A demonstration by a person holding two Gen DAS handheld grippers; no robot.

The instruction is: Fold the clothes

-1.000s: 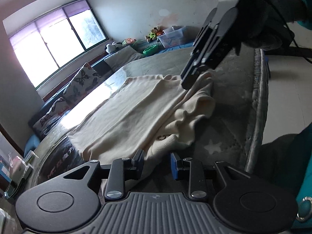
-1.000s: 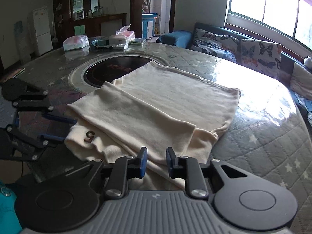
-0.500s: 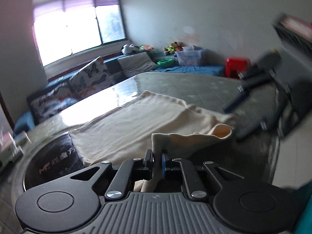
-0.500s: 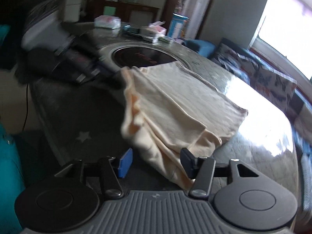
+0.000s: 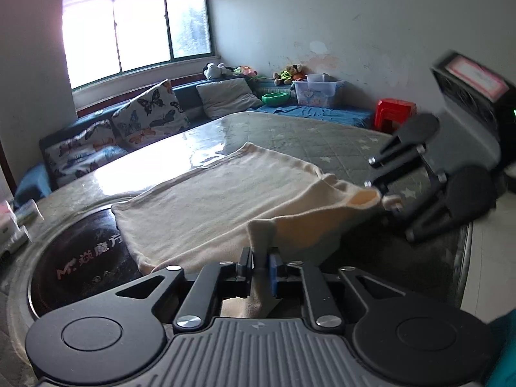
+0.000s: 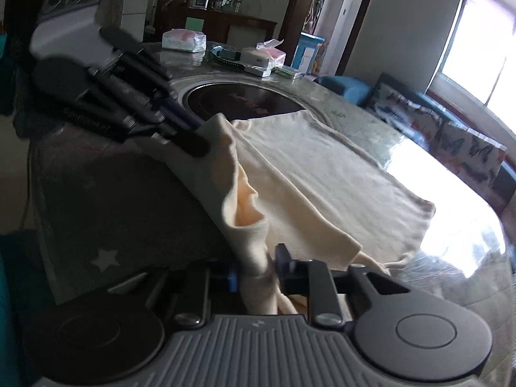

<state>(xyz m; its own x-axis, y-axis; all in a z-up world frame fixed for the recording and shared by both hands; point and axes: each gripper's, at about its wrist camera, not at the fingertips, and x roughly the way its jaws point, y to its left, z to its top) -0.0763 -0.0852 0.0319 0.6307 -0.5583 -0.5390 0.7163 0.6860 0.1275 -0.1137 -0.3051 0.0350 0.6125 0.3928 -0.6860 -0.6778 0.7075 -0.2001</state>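
A cream knit garment (image 5: 219, 200) lies on the round table, its far part flat and its near edge lifted. My left gripper (image 5: 259, 266) is shut on one near corner of it. My right gripper (image 6: 256, 269) is shut on the other near corner, with cloth bunched between its pads. The garment (image 6: 322, 174) also shows in the right wrist view, its near edge raised between the two grippers. The right gripper (image 5: 383, 198) appears at the right of the left wrist view, the left gripper (image 6: 190, 142) at the left of the right wrist view.
The table (image 5: 322, 138) has a grey star-patterned cover under glossy plastic and a dark round inset (image 5: 77, 258). Tissue boxes and small items (image 6: 258, 58) sit at its far side. A sofa with butterfly cushions (image 5: 148, 116) runs under the window. A red stool (image 5: 395, 113) stands beyond.
Both grippers have closed on the garment's near corners and lifted its near edge off the table. One second ago they were open above the folded cloth.
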